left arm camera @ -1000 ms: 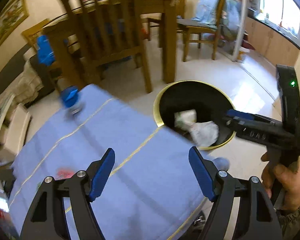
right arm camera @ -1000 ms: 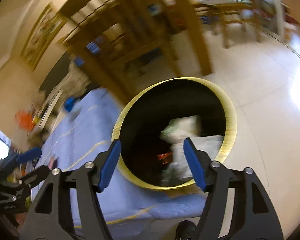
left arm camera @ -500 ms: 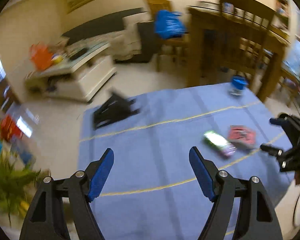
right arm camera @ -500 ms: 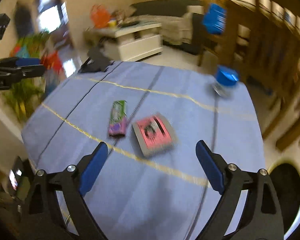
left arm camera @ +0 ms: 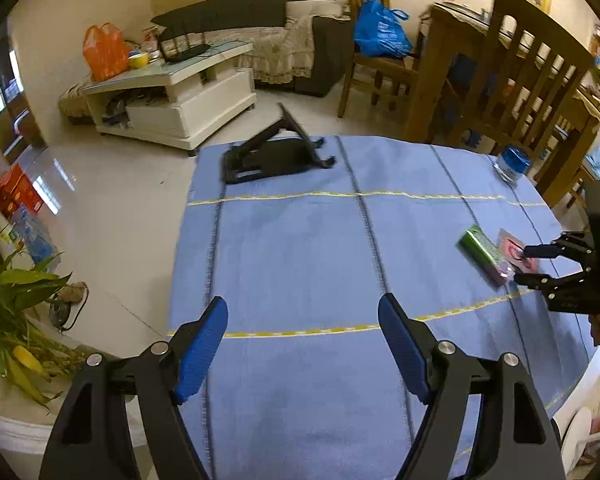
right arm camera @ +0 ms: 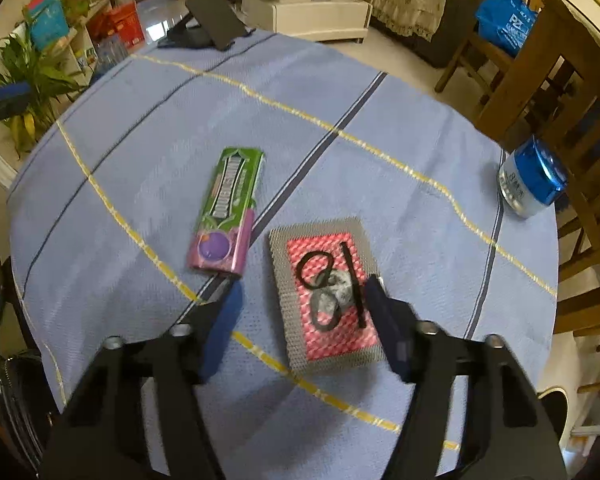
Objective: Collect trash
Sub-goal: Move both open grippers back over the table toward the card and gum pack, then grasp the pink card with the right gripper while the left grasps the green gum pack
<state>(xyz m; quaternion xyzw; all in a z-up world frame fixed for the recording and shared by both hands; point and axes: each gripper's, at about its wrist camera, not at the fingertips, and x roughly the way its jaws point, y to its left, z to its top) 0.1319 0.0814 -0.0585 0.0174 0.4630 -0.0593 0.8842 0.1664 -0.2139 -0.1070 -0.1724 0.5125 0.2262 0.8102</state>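
Here we hold our right gripper [right arm camera: 302, 308] wide open and empty over the near part of the pink packet [right arm camera: 330, 294], the green wrapper [right arm camera: 228, 210] just left, our left gripper [left arm camera: 302, 344] likewise open, empty.

Daylight from the left glares white on the glossy cream floor tiles [left arm camera: 56, 184], while the room beyond stays evenly lit and rather warm. The blue checked cloth on my bench [left arm camera: 300, 248] carries only soft, faint shadows. In my right wrist view my right gripper [right arm camera: 300, 300] smears with motion blur, yet the red-and-silver foil packet [right arm camera: 328, 292] reads sharp. Both fisheye views bow the bench edges and darken to black at the corners.
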